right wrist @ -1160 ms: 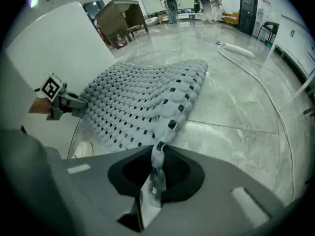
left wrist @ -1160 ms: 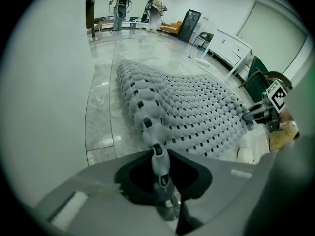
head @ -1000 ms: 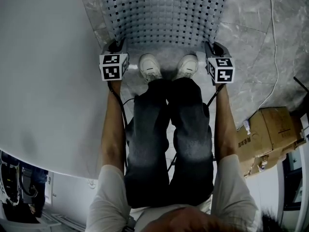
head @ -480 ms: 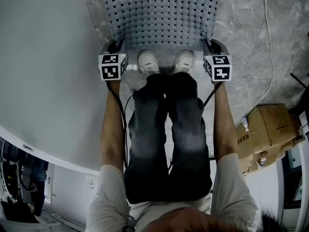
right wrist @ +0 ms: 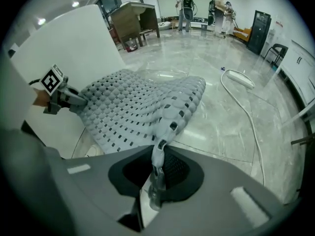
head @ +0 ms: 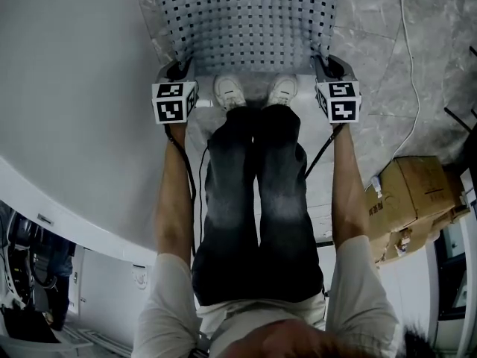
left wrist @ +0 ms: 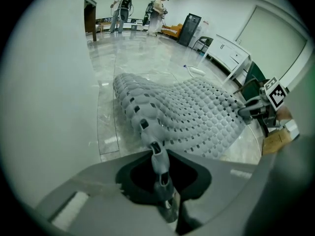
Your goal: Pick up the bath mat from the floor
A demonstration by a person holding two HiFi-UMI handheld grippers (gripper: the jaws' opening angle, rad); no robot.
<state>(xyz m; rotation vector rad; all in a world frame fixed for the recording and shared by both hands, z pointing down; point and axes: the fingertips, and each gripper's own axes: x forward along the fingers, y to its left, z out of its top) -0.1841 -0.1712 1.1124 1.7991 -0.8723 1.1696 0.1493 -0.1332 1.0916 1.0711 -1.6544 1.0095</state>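
Sitting at the right of the head view, a cardboard box (head: 417, 192) stands on the floor with its flaps open. What lies inside it cannot be made out.

The bath mat (head: 250, 21) is grey, covered in round bumps and small square holes. It is held up by its two near corners. The left claw (head: 179, 71) is clenched on the left corner, and its own view shows a thin fold of bath mat (left wrist: 197, 112) pinched between the jaws of the left claw (left wrist: 160, 173). The right claw (head: 328, 69) is likewise clamped on the right corner, with a strip of the mat (right wrist: 133, 107) squeezed in the right claw (right wrist: 156, 173).

The mat's long axis runs straight away from the person, toward the top of the head view. Its near edge is stretched between the two claws just beyond the person's white shoes (head: 229, 92). From there the mat slopes down and sags in the middle, and its far end appears to rest on the floor (head: 387, 80).

The floor is glossy, marble-look tile. A white cable (head: 414, 88) trails across it to the right of the mat, and a large white panel (head: 67, 110) fills the left side. The room is wide and bright, and at its far end people (right wrist: 186, 1) stand near a wooden desk (right wrist: 135, 16) and a black cabinet (right wrist: 258, 26).
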